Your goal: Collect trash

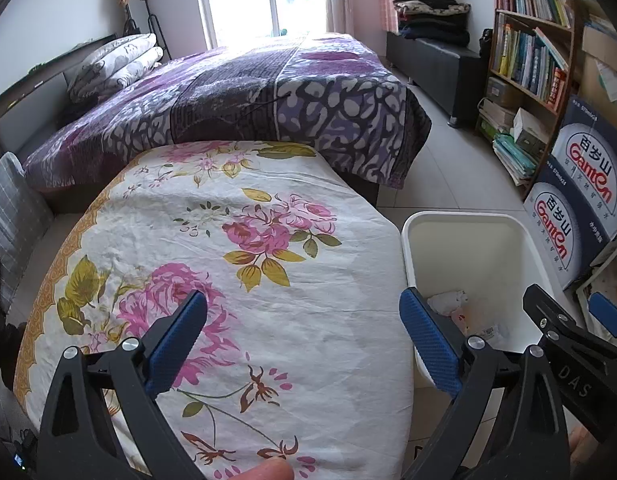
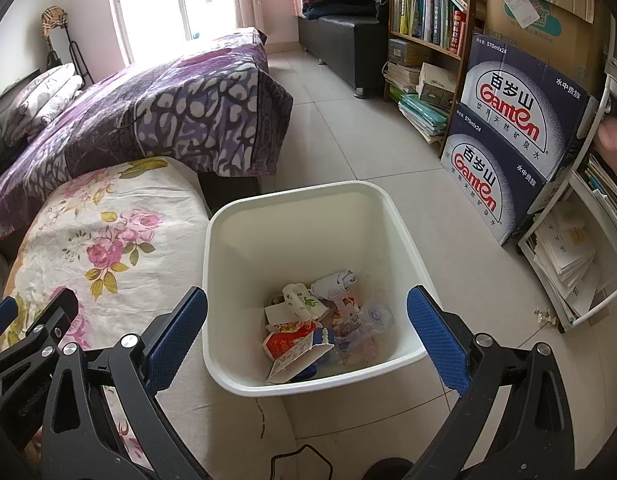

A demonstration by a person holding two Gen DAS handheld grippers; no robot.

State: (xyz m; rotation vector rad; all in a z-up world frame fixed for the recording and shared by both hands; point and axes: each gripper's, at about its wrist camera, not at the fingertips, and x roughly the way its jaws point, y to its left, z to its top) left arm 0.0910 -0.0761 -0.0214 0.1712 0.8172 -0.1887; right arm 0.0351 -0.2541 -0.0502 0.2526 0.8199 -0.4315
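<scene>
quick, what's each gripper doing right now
left gripper: open, nothing between its fingers, over the floral cloth.
right gripper: open, empty, above the white bin.

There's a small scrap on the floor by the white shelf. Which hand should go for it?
Probably the right. The scrap lies just beyond the right gripper, whose fingers are open and empty over the bin. The left gripper hangs over the floral cloth.

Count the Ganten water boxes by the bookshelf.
2, stacked on the floor right of the bookshelf: upper box on lower box. Others may be hidden behind.
</scene>
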